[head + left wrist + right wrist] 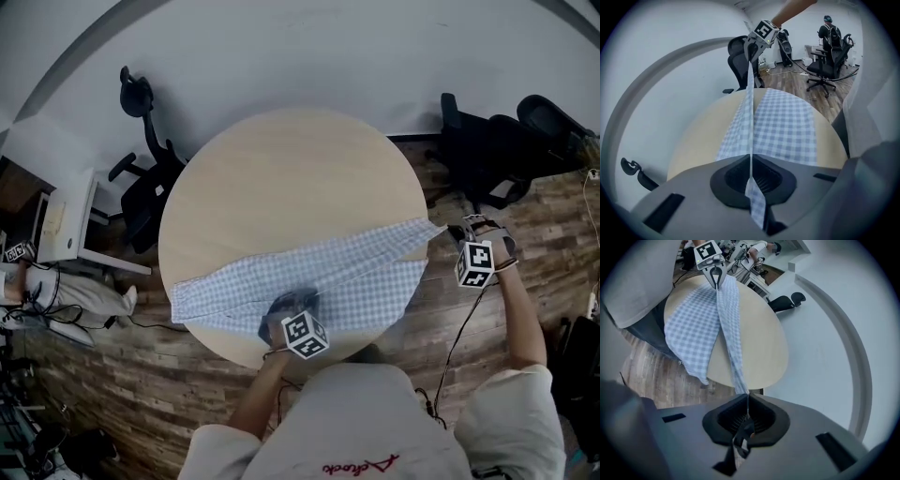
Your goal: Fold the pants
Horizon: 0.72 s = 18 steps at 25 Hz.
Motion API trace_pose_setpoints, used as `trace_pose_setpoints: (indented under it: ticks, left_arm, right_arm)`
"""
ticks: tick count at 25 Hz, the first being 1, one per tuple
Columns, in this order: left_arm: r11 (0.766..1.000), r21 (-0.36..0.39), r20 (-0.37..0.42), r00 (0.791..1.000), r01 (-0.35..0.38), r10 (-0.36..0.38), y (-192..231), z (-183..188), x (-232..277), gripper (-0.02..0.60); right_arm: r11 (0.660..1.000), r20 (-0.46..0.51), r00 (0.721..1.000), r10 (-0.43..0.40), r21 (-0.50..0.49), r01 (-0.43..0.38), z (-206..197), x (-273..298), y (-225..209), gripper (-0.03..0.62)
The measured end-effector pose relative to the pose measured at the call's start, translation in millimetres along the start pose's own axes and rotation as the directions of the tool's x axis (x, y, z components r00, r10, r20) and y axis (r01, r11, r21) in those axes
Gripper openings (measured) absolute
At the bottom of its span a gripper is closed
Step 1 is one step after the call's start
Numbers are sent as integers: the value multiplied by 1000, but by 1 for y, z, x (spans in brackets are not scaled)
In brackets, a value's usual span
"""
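Blue-and-white checked pants (328, 277) lie stretched across the near half of the round wooden table (281, 178). My left gripper (281, 311) is at the table's near edge, shut on a pinched fold of the fabric (751, 176). My right gripper (466, 228) hangs just past the table's right edge, shut on the pants' end (747, 411). A taut ridge of cloth (750, 108) runs between the two grippers. The left gripper view shows the right gripper (752, 49) at the far end of that ridge. In the right gripper view, the left gripper (716, 282) shows at the far end, and part of the cloth (693, 319) droops over the table's edge.
Black office chairs stand at the table's left (145, 178) and right (487, 150). A white desk (66, 216) with cables sits at far left. Wooden floor (141, 375) surrounds the table. More chairs and a seated person (829, 33) are in the room's background.
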<state>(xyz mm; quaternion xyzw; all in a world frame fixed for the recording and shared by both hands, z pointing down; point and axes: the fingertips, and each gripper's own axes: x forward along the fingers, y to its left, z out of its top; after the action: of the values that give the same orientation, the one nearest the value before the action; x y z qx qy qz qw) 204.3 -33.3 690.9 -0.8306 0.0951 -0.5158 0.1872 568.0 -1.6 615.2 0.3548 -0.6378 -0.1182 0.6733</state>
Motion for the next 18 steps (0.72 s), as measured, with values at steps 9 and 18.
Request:
trace_pose_setpoints:
  ticks: [9,18]
  left_arm:
    - [995,91,75,997,-32,26,-40,0,-53,34]
    - [983,99,2,988,156,-157,-130,-24,-44,37]
  right_arm:
    - [992,-116,992,46,126,-32,-14,-51,139,35]
    - [922,-105,966,238,336,-191,-4,-40,268,66]
